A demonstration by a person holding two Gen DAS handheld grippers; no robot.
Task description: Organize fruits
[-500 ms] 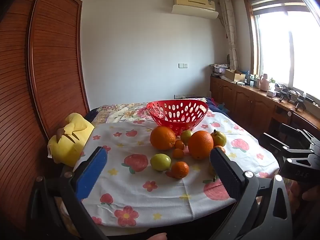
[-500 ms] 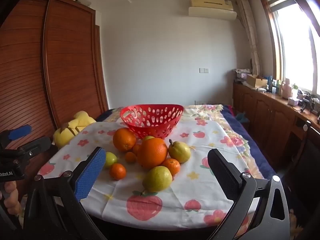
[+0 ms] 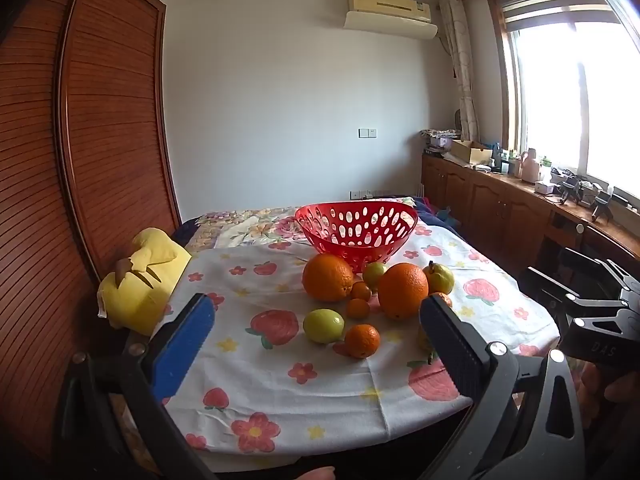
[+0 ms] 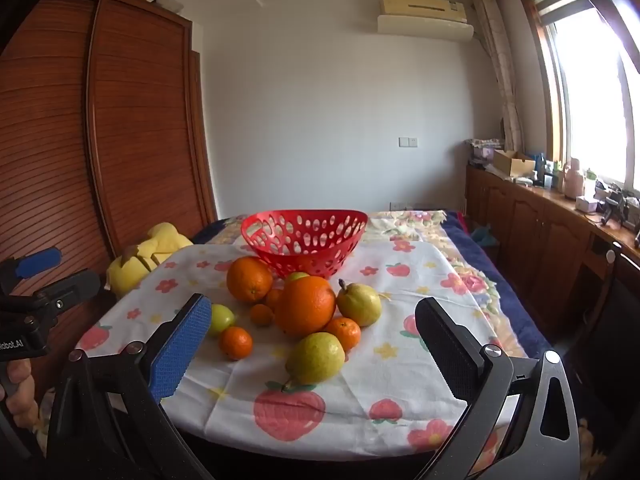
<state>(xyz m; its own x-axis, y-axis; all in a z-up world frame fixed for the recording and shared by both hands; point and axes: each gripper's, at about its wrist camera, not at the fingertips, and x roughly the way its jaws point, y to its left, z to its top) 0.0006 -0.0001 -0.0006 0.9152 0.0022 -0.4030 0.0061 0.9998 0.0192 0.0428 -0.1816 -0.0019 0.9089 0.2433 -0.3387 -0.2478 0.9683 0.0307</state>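
Basket (image 4: pixel 304 240), red perforated plastic, sits toward the far edge of the table (image 4: pixel 400 412); looks light and stiff, likely to slide if bumped. No fruit seen inside.

2 large oranges (image 4: pixel 305 306) just in front of it, near table centre: probably heavy, firm, round; grip across the widest girth.

2 pears (image 4: pixel 316 358) toward the near edge: smooth, bruisable; take the fat lower body, not the stem.

Small green fruits (image 3: pixel 323 325) and mandarins (image 3: pixel 362 341): light, soft-skinned, prone to roll; gentle squeeze.

Left gripper (image 3: pixel 316 348) and right gripper (image 4: pixel 314 344): fingers spread wide, holding nothing, short of the near edge.
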